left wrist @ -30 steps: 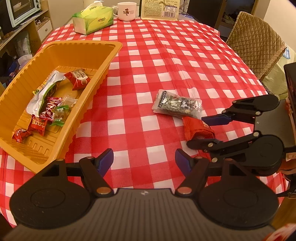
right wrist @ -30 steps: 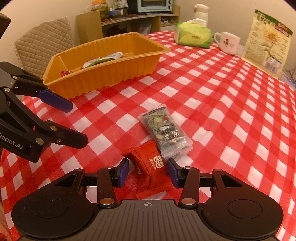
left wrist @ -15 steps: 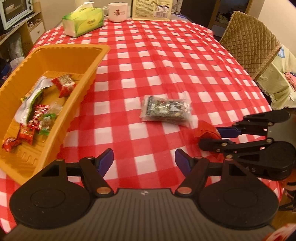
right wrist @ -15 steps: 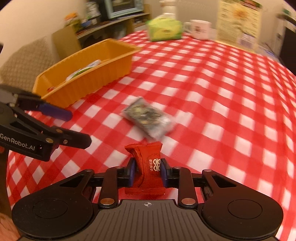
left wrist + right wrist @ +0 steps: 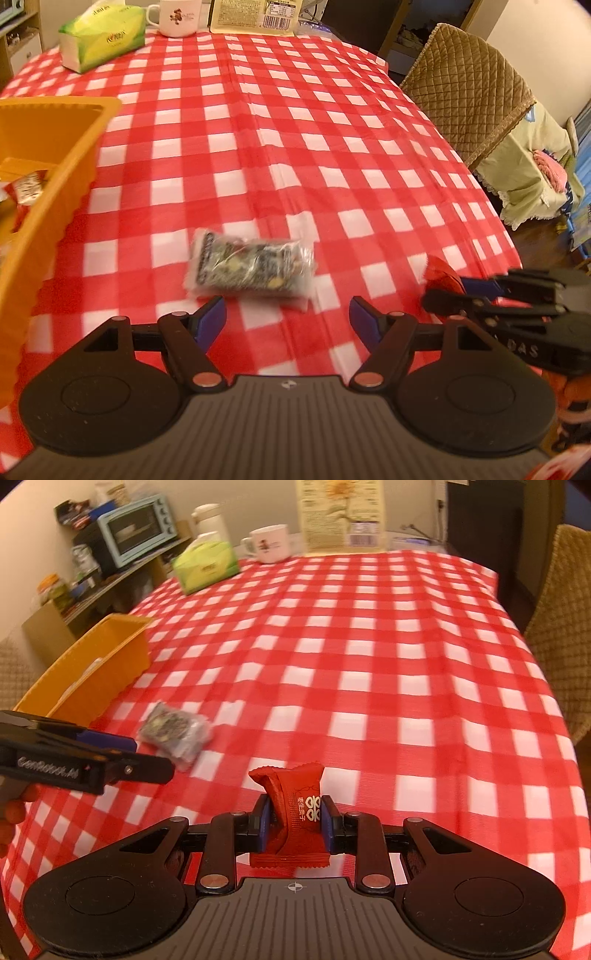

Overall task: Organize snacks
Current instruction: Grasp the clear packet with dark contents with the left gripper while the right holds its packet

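While pinched, the red packet [image 5: 295, 819] looks crumpled.

Red-white checked tablecloth [image 5: 369, 635] (red packet [image 5: 295, 812], orange bin [image 5: 92, 672]).

My left gripper [image 5: 287, 319] is wide apart; a clear crinkly snack packet [image 5: 251, 267] lies just ahead, the orange plastic tray [image 5: 55, 177] at its left.

"GenRobot.AI" stands in white on the left tongs [image 5: 122, 753]; other printing is too blurred to read.
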`<state>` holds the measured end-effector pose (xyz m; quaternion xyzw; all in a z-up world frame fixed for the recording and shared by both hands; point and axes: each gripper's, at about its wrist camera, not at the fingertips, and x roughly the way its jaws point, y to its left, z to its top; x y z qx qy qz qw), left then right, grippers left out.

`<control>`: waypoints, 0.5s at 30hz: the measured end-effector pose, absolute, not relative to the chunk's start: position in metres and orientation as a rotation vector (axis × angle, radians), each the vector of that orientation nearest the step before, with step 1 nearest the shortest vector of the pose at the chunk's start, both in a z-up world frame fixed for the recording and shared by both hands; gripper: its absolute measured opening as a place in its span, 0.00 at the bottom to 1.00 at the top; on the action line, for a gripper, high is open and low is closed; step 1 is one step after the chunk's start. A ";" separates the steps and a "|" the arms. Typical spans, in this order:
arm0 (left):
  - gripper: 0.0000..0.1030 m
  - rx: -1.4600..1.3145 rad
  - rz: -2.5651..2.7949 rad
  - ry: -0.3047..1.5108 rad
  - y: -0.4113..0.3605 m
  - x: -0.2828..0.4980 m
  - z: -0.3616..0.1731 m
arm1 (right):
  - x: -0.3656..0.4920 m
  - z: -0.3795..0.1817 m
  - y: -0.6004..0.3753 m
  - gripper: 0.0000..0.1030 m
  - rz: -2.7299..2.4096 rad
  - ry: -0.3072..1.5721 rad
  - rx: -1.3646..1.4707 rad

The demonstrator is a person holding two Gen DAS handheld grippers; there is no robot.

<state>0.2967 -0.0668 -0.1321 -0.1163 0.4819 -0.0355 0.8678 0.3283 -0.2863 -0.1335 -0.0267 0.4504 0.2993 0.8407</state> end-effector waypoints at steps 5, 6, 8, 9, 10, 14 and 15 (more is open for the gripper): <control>0.70 -0.282 -0.052 0.999 -0.061 0.316 -0.136 | 0.329 -0.136 -0.301 0.28 0.584 0.960 -0.035; 0.70 -0.286 -0.044 0.996 -0.059 0.319 -0.136 | 0.329 -0.137 -0.304 0.28 0.575 0.963 -0.031; 0.70 -0.283 -0.031 0.990 -0.057 0.327 -0.136 | 0.328 -0.138 -0.308 0.28 0.558 0.969 -0.026; 0.70 -0.277 -0.025 0.987 -0.057 0.331 -0.136 | 0.328 -0.139 -0.311 0.28 0.552 0.971 -0.022; 0.70 -0.271 -0.020 0.985 -0.056 0.335 -0.135 | 0.328 -0.139 -0.312 0.28 0.548 0.973 -0.019; 0.70 -0.255 -0.010 0.987 -0.061 0.349 -0.137 | 0.326 -0.138 -0.317 0.28 0.536 0.976 -0.010; 0.69 -0.238 -0.010 0.986 -0.064 0.351 -0.138 | 0.325 -0.138 -0.318 0.28 0.534 0.975 -0.009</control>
